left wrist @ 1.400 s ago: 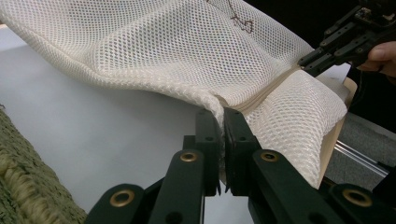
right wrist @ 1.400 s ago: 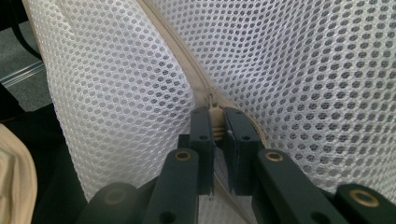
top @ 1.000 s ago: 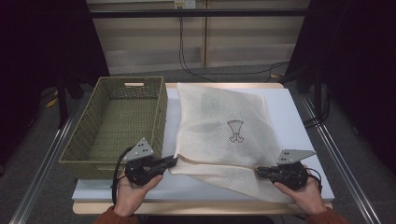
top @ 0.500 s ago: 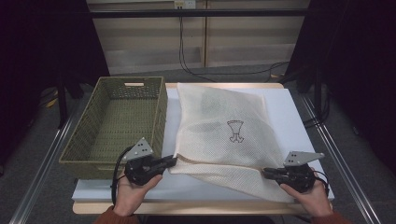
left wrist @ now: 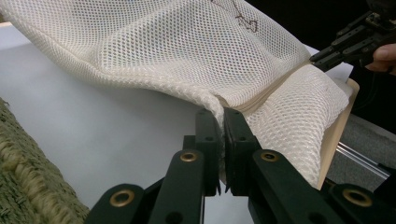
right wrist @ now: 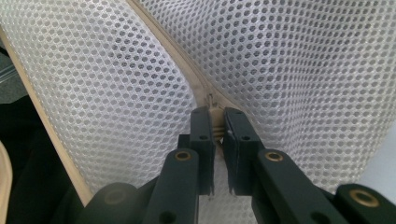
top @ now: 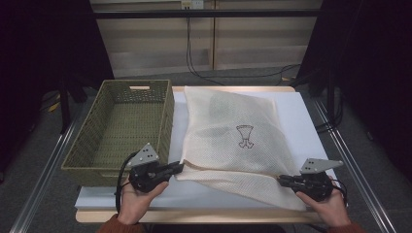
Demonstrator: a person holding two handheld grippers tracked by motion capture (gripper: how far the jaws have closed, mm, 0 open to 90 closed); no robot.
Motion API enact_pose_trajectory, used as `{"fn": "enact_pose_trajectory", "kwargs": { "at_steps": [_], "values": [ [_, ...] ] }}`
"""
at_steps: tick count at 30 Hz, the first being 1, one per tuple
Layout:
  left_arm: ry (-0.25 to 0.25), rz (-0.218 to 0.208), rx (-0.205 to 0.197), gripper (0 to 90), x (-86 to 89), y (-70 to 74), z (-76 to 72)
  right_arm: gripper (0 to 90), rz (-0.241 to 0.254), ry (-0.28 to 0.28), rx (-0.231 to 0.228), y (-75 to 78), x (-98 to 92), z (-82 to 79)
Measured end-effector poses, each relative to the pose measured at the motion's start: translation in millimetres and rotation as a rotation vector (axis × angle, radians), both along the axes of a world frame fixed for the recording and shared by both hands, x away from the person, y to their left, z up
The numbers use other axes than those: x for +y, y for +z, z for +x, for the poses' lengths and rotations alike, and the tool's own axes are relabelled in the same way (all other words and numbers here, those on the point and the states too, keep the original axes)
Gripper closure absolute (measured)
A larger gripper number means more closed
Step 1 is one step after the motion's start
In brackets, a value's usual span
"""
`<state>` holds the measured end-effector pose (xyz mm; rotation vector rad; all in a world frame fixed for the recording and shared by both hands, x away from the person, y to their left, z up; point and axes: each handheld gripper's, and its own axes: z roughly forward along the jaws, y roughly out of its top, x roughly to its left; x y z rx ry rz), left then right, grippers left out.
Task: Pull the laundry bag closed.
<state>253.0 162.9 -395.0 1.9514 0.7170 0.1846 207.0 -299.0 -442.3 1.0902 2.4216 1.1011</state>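
Note:
A cream mesh laundry bag [top: 233,131] with a small brown emblem lies on the white tabletop [top: 303,121]. My left gripper [top: 180,167] sits at the bag's near left corner. In the left gripper view it [left wrist: 221,116] is shut on the mesh edge where the zipper seam ends. My right gripper [top: 280,179] is at the near right part of the bag. In the right gripper view it [right wrist: 215,116] is shut on the zipper pull, with the beige zipper tape [right wrist: 182,63] running away across the mesh. The left gripper view also catches the right gripper [left wrist: 314,58] farther along that seam.
An olive woven basket [top: 167,116] stands on the left of the table, right beside my left gripper; its rough wall [left wrist: 23,182] borders the left gripper view. Metal rails run along both table sides. Cabinets and cables stand behind the table.
My right gripper has slid a little to the right along the bag's near edge. The left gripper and the basket have kept still.

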Motion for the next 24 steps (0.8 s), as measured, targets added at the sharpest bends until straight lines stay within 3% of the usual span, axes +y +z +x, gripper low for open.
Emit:
{"fn": "enact_pose_trajectory", "kwargs": {
  "at_steps": [9,24],
  "values": [
    [-0.001,0.002,0.001,86.1,0.5,0.1,0.5,83.1,-0.033,-0.009,-0.006,-0.8,0.4,-1.0],
    [0.001,0.001,0.004,86.1,0.2,-0.9,1.1,83.1,-0.026,-0.040,-0.003,-3.7,-13.6,-3.5]
  ]
}}
